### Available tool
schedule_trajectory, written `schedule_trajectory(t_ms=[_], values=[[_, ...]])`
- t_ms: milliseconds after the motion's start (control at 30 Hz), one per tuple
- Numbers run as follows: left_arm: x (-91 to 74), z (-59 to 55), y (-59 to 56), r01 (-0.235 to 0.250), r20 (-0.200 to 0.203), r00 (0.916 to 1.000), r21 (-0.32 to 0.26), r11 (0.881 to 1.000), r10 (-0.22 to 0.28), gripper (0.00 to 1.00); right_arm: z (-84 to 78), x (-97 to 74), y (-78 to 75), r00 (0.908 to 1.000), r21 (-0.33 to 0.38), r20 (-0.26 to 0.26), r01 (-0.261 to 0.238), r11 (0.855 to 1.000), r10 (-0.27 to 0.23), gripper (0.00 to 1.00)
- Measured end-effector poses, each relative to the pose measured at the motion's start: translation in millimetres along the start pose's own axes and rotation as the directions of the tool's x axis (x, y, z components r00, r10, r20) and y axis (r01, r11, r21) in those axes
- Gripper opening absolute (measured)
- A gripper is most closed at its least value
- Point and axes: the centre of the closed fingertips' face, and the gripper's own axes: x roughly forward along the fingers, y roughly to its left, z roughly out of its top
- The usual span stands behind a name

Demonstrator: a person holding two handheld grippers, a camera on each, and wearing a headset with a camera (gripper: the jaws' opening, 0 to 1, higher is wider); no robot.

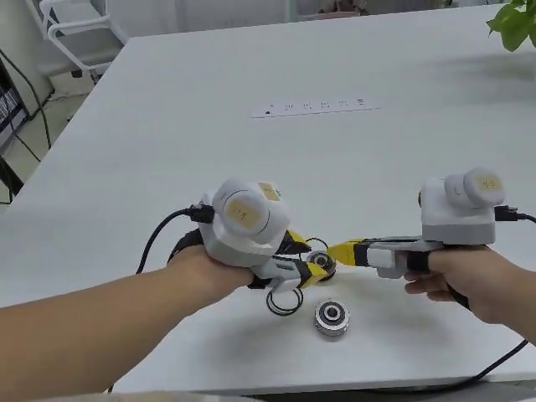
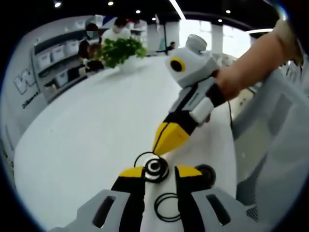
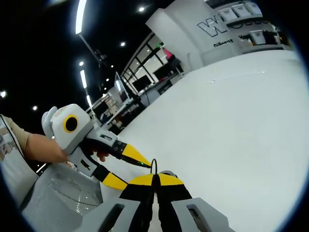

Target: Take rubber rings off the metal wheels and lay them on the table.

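Lowest in my left gripper view, a loose ring [image 2: 167,207] lies flat on the table [image 2: 72,145], just under the jaws. Above it my left gripper [image 2: 160,172] is clamped on a wheel [image 2: 155,167] at lower centre of the frame. A ring [image 2: 143,155] hangs partly off that wheel's upper left edge. My right gripper [image 3: 154,180] has its jaws pressed together on a thin strand of that ring. In the head view a second wheel [image 1: 332,317] rests on the table at lower centre, just right of the loose ring. Farther up sits a power strip [image 1: 314,106], and a plant [image 1: 512,23] fills the upper right corner.
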Motion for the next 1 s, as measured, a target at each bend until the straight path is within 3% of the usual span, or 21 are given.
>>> schedule_trajectory(t_ms=[333,667,1000], values=[[-23.1,7.9,-1.4,-0.007,0.053,0.9985,-0.032,0.999,0.008,0.30,0.9,-0.3,11.8,0.9996,-0.022,-0.007,-0.029,0.999,0.029,0.00],[-48.1,6.4,-0.4,-0.027,0.079,0.9964,-0.049,0.998,0.030,0.34,1.2,0.9,23.4,0.9981,-0.035,-0.016,-0.060,0.998,0.059,0.00],[-66.8,-0.6,-7.0,-0.018,0.084,0.9962,-0.064,0.998,0.023,0.41,-2.8,4.9,35.6,0.9948,-0.042,-0.043,-0.095,0.995,0.093,0.00]])
